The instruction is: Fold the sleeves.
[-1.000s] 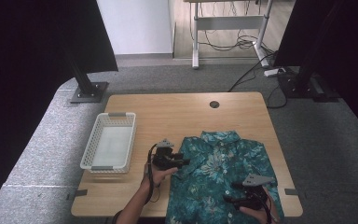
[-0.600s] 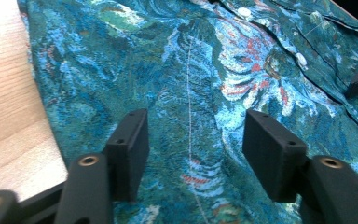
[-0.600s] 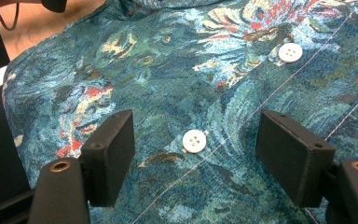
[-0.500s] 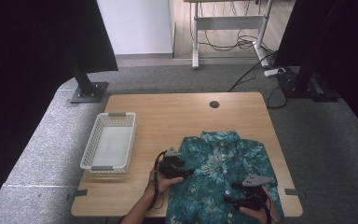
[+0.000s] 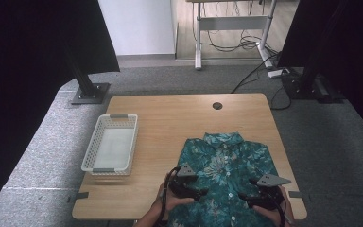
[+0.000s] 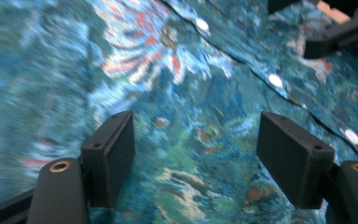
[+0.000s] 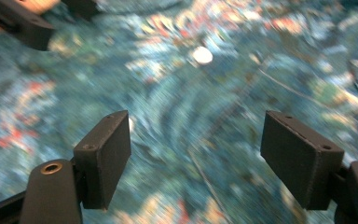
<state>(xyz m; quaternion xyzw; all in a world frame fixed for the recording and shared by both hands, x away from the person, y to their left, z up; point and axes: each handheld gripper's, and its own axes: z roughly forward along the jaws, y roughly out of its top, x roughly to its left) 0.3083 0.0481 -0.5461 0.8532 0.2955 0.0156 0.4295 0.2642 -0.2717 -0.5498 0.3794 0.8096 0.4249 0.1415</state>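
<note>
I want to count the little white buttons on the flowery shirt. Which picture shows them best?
The left gripper view: three white buttons sit sharp along the shirt's front edge. The right gripper view shows one blurry button. In the high view the whole shirt lies on the table, its buttons just tiny dots.

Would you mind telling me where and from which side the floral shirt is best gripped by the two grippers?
Probably at its near hem. The shirt lies flat and buttoned, collar away from the person, hem at the near table edge. The left gripper and right gripper hover open above that end, so each could pinch a hem corner from the near side.
</note>
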